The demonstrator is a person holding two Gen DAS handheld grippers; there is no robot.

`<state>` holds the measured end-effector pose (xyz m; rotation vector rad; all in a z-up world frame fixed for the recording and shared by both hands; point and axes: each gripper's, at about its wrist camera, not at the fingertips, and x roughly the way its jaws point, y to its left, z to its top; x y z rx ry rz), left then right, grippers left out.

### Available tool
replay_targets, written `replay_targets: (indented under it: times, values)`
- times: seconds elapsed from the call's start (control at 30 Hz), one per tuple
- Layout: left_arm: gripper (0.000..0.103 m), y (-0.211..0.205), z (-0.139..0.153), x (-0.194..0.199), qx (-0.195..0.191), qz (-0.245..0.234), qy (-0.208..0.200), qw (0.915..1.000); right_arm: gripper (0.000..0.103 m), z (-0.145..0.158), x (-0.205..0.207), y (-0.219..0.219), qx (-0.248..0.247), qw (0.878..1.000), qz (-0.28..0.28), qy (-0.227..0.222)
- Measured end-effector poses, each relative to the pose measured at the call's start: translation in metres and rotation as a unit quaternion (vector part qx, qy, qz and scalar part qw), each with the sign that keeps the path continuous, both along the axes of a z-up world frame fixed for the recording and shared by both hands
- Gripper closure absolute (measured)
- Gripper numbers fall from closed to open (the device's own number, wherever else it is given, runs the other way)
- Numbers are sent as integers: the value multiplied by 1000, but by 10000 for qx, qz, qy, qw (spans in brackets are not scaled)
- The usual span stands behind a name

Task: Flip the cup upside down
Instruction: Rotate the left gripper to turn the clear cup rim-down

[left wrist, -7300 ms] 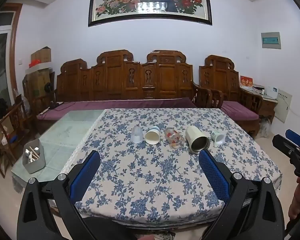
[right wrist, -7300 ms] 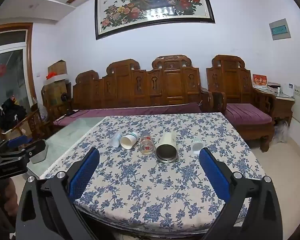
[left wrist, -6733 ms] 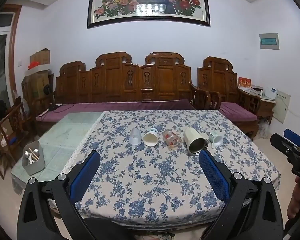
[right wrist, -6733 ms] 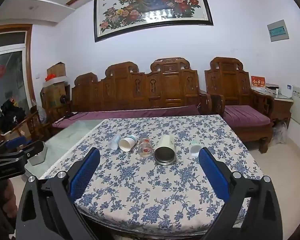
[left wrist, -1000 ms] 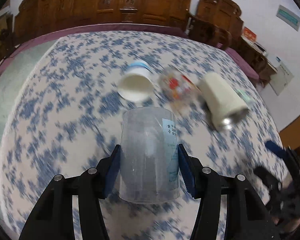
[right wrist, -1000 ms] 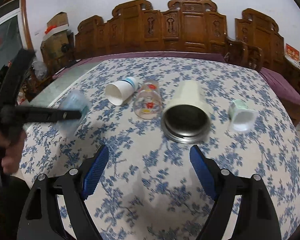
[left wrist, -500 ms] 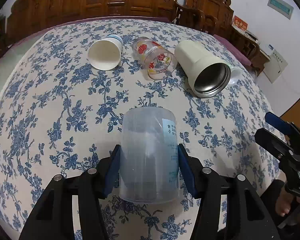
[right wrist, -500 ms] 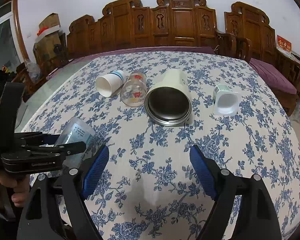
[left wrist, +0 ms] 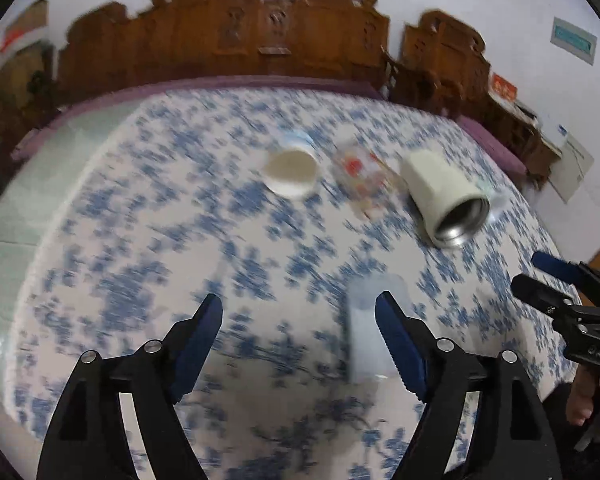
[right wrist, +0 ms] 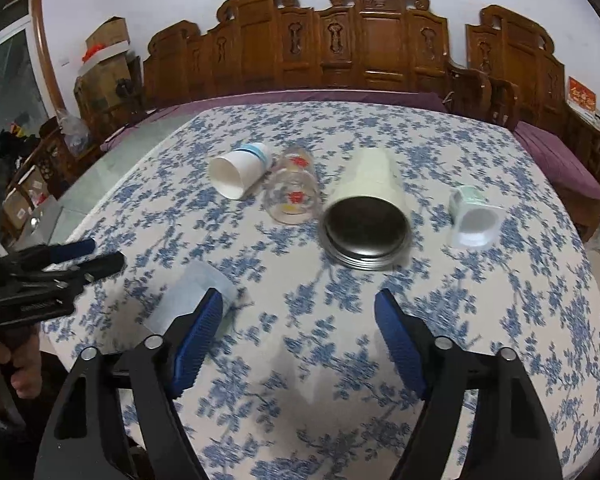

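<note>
A translucent plastic cup (left wrist: 366, 332) stands on the blue-flowered tablecloth (left wrist: 140, 264), base up and wide end down; it also shows in the right wrist view (right wrist: 188, 300). My left gripper (left wrist: 299, 332) is open and empty, with the cup just by its right finger, free of it. My right gripper (right wrist: 299, 330) is open and empty above the cloth, the cup partly behind its left finger. The left wrist view is blurred.
A white paper cup (right wrist: 240, 170), a printed glass (right wrist: 294, 192), a large cream steel-lined cup (right wrist: 366, 216) and a small white cup (right wrist: 474, 216) lie on their sides mid-table. Carved wooden seats (right wrist: 364, 40) line the far side. Glass tabletop (left wrist: 4, 216) at the left.
My left gripper has opened and let go of the translucent cup, which now stands on the cloth. The left gripper has shifted left of it. The right gripper has barely moved.
</note>
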<state>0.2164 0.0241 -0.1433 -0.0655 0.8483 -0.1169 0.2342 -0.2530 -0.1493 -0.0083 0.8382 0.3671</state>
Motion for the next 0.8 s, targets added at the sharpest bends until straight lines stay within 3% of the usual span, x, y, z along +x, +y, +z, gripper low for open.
replay_targets:
  times: [0.1,0.17,0.33,0.67,0.8]
  values:
    - [8,16,15,-10,219,269,-409,9986,26,1,10,12,88,9998,119,149]
    - [8,25,21,-16,442,422,-642,9961,26,1,15,22,155,9993,204,268]
    - [8,43,19,-19,715,622,-751,9927,26,-9,33,52,224,9955,492,783]
    - [8,56,3,-18,542,587,-606,9950,32,-56,61,97,384,9699,691,2302]
    - [8,56,0,-17,457,562,-563,9958,32,-65,72,99,494,9621,573,2621]
